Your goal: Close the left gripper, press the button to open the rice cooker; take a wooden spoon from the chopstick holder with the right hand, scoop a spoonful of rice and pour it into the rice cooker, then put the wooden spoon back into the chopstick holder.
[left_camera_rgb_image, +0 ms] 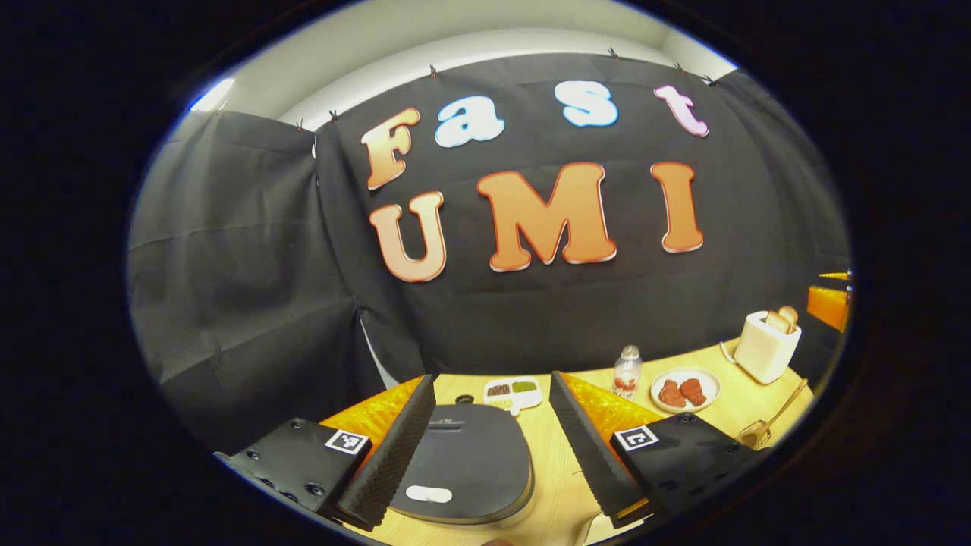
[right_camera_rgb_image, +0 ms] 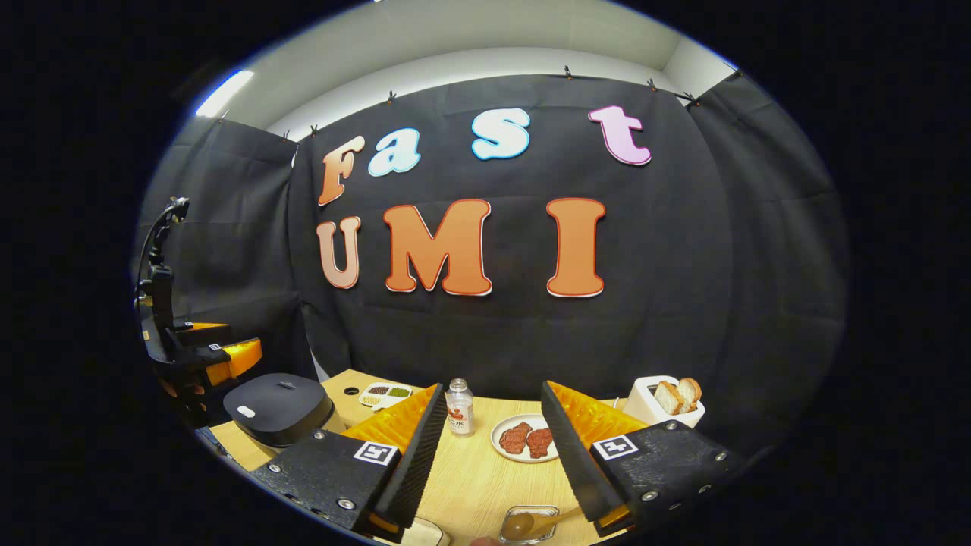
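Task barely begun: the left tongs [left_camera_rgb_image: 491, 444] hang spread open above the rice cooker [left_camera_rgb_image: 463, 466], its lid down on the tabletop [right_camera_rgb_image: 470, 478]. The right tongs [right_camera_rgb_image: 493, 455], also open and empty, hover over the wooden spoon [right_camera_rgb_image: 531, 523], untouched in its holder.

rice cooker [left_camera_rgb_image: 463, 462] front edge hidden behind the left gripper's fingers | wooden spoon [right_camera_rgb_image: 531, 523] bowl cut by the right gripper view's lower edge, handle slipping behind a finger | compartment dish [left_camera_rgb_image: 513, 393] contents too small to tell
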